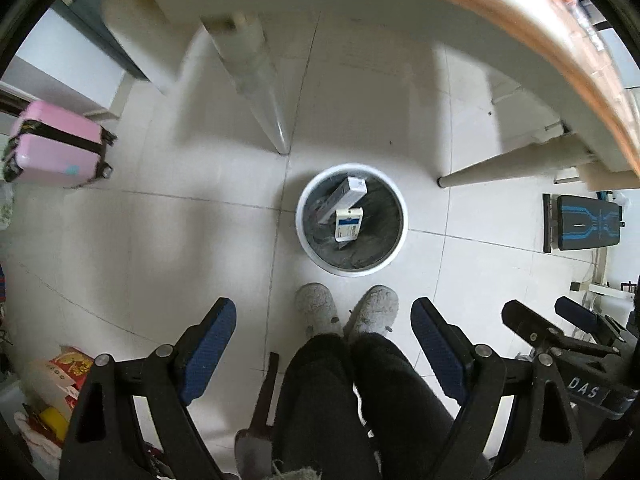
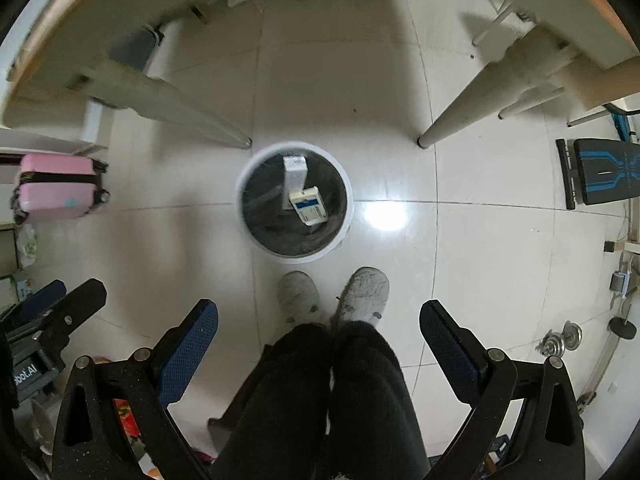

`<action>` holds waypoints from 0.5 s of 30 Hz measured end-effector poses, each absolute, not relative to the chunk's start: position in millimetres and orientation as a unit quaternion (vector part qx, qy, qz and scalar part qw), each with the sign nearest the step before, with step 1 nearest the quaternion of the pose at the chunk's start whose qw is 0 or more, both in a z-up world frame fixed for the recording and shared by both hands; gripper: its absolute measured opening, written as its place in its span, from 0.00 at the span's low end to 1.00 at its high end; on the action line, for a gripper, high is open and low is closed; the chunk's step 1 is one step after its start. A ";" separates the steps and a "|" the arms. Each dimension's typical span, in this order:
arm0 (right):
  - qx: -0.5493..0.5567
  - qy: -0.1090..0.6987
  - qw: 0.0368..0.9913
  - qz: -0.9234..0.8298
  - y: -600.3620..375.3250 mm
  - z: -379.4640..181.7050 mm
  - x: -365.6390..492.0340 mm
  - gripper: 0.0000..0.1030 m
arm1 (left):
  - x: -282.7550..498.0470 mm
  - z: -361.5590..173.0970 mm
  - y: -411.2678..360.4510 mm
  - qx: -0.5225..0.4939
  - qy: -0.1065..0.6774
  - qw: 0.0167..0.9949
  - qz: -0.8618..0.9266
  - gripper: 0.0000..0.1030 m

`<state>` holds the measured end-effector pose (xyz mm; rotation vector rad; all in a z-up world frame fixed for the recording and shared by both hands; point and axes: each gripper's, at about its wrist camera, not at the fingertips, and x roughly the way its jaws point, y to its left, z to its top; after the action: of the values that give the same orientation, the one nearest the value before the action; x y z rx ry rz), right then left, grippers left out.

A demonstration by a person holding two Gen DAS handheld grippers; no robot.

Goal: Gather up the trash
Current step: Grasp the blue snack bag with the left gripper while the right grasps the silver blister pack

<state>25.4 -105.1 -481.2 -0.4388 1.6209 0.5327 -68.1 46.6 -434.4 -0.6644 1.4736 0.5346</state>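
A: Where's the trash?

B: Two boxes lie in the bin, twelve o'clock from your feet. Left gripper and right gripper gape wide, empty.

A: Handling?

B: Probably light, stiff card; pinch the flat faces.

The pale tiled floor carries a white trash bin and a pink suitcase.
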 end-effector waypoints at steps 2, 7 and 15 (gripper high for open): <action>-0.176 0.708 0.641 0.236 -105.4 -453.7 25.6 0.99 | -69.5 -406.4 49.2 -0.288 0.641 0.669 0.242 0.86; -0.121 0.700 0.656 0.255 -96.3 -376.7 43.7 0.99 | -54.6 -344.4 68.0 -0.272 0.605 0.695 0.276 0.86; -0.083 0.651 0.710 0.256 -81.2 -279.9 159.1 0.99 | 41.2 -288.1 116.7 -0.272 0.555 0.728 0.297 0.86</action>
<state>159.1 -81.2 -279.9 -0.1838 1.4434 0.5673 41.2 116.7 -288.1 -0.5992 1.2227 0.6544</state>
